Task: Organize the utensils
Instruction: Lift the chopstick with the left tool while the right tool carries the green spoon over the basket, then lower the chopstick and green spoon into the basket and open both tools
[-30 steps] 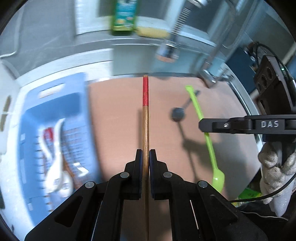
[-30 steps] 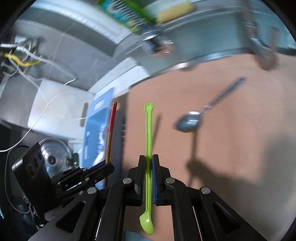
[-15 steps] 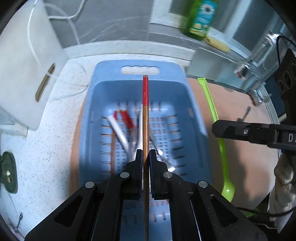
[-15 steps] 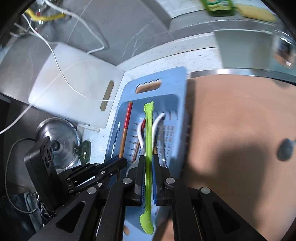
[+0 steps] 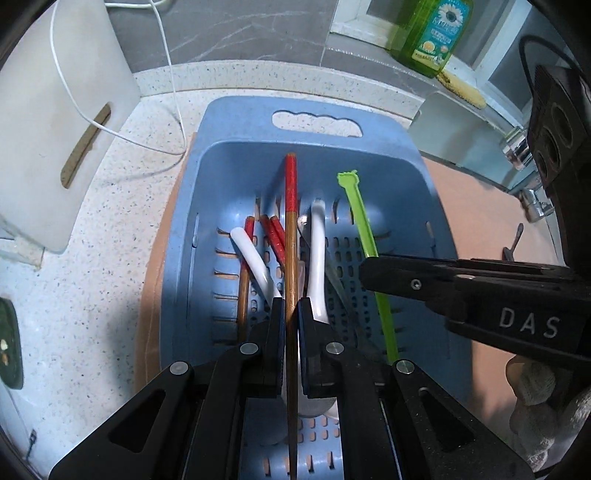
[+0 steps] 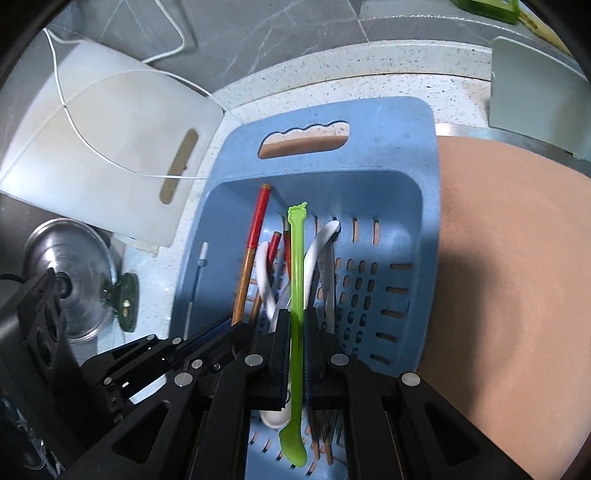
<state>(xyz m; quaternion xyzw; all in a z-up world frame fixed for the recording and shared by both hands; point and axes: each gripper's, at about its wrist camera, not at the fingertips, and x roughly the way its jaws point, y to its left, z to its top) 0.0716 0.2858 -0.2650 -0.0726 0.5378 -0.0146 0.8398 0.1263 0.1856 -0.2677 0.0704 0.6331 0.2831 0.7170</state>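
My left gripper [image 5: 291, 306] is shut on a wooden chopstick with a red tip [image 5: 291, 206], held over the blue slotted basket [image 5: 317, 140]. My right gripper [image 6: 295, 317] is shut on a green plastic spoon [image 6: 296, 258], also over the basket [image 6: 391, 122]. The green spoon [image 5: 360, 218] and the right gripper [image 5: 369, 271] show in the left wrist view; the chopstick [image 6: 255, 240] and the left gripper [image 6: 236, 326] show in the right wrist view. Inside the basket lie white spoons [image 5: 317, 251], red-tipped chopsticks [image 5: 275, 236] and metal utensils.
A white cutting board [image 5: 48, 122] leans at the left with a white cable across it. A pot lid [image 6: 70, 280] lies at the left. A green soap bottle [image 5: 432, 29] and a faucet [image 5: 517, 144] stand at the back right. A brown mat [image 6: 517, 258] lies right of the basket.
Both grippers swung left from the brown mat to over the blue basket, carrying the chopstick and the green spoon. Both have come lower and closer to the basket.
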